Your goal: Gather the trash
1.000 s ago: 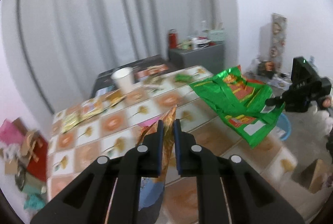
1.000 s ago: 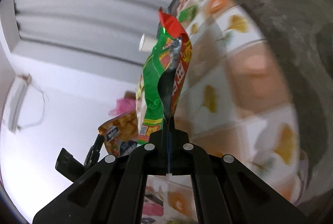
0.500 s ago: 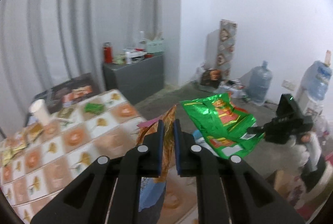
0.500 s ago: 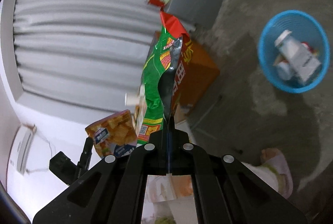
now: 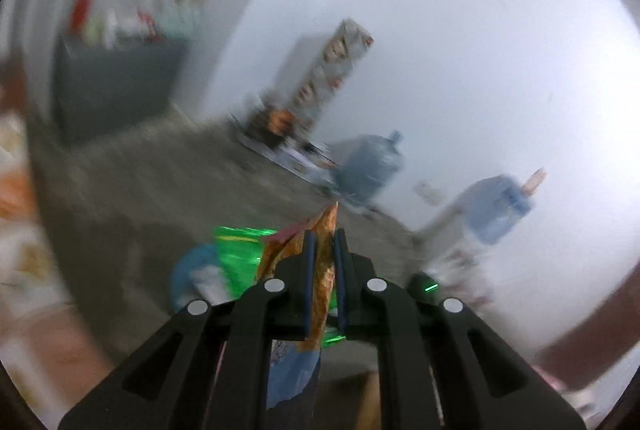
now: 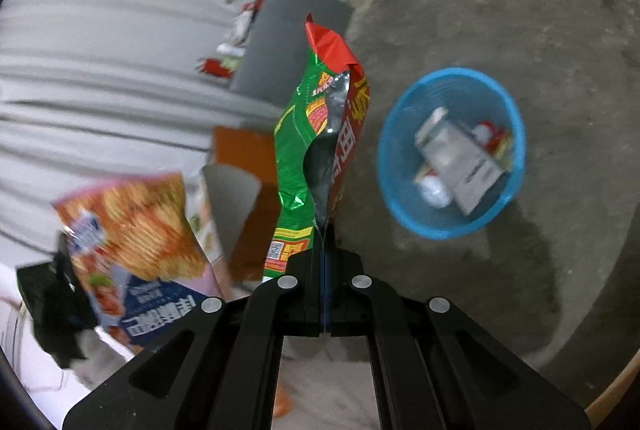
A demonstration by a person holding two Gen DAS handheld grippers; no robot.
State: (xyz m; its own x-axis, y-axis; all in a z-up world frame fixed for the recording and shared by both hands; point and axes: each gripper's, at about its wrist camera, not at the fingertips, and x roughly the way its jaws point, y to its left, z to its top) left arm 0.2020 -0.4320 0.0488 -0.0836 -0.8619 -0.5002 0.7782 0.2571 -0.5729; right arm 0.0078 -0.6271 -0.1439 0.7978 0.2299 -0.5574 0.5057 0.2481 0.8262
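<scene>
Green wrapper (image 6: 298, 150) clamped in right claw (image 6: 325, 262); left claw (image 5: 322, 254) pinches orange packet (image 5: 320, 270)

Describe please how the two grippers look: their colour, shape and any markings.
Both are matte black plastic. The left gripper has two angular arms with cut-out slots, round silver screw heads, and dark blue pads inside the fingers. The right gripper is built the same. A small green light glows on it in the left view.

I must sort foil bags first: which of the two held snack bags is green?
The green bag with the red top, gripped by the right gripper. The left gripper holds the orange chip bag.
</scene>
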